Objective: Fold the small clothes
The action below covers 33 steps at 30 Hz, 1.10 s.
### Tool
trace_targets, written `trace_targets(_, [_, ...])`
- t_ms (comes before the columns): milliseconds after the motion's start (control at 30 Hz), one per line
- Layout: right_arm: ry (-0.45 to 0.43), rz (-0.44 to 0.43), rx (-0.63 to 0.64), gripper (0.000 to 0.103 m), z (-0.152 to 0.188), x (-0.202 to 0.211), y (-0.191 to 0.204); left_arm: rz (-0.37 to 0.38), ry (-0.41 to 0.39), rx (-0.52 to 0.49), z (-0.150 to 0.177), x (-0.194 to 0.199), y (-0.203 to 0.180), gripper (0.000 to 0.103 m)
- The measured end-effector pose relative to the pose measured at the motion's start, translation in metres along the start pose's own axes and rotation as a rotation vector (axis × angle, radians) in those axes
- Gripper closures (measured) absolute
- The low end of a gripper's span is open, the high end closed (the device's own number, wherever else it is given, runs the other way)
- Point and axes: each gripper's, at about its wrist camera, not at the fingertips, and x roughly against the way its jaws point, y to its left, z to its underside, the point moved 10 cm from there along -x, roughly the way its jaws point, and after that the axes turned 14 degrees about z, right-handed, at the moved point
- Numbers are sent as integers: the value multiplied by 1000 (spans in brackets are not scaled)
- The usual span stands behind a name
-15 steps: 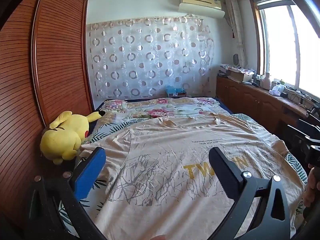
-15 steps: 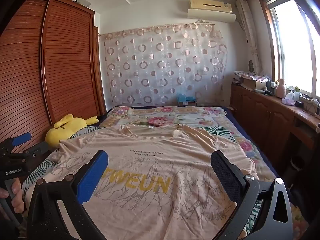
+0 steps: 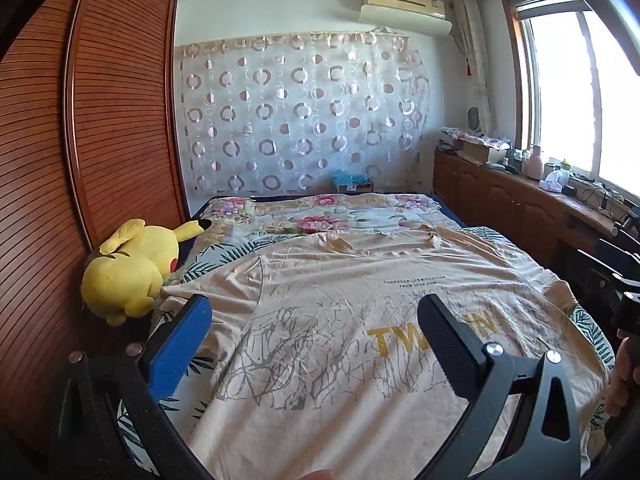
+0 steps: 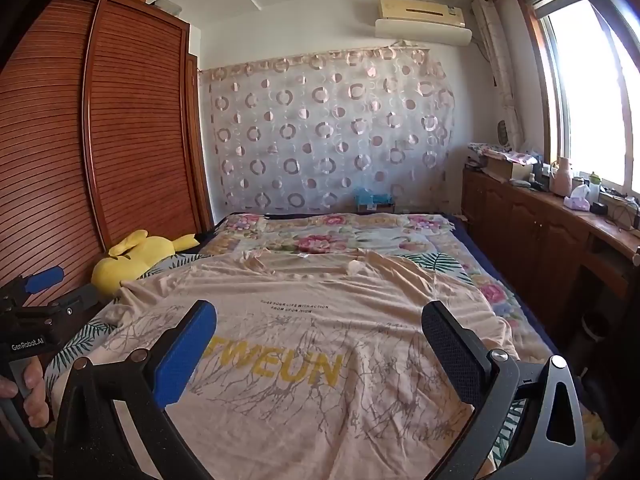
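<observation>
A beige T-shirt (image 3: 320, 300) with yellow "TWEUN" lettering and a grey branch print lies spread flat on the bed, front up, collar toward the far end; it also shows in the right wrist view (image 4: 320, 320). My left gripper (image 3: 312, 320) is open and empty, held above the shirt's left lower part. My right gripper (image 4: 320, 328) is open and empty, held above the shirt's lower middle. The left gripper (image 4: 40, 292) also shows at the left edge of the right wrist view, held in a hand.
A yellow plush toy (image 3: 128, 268) lies at the bed's left edge beside the wooden wardrobe (image 3: 100, 140). The bed has a floral cover (image 3: 320, 220). A wooden counter (image 3: 540, 208) with clutter runs along the right under the window. A patterned curtain hangs behind.
Both grippers have shifted slightly; the views are almost the same. The shirt has not moved.
</observation>
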Motion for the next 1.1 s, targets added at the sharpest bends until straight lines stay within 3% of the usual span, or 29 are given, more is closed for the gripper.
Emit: trace_targets(1100, [-6, -6, -3, 0, 2, -2, 3, -2, 0, 10, 0, 4, 2, 0])
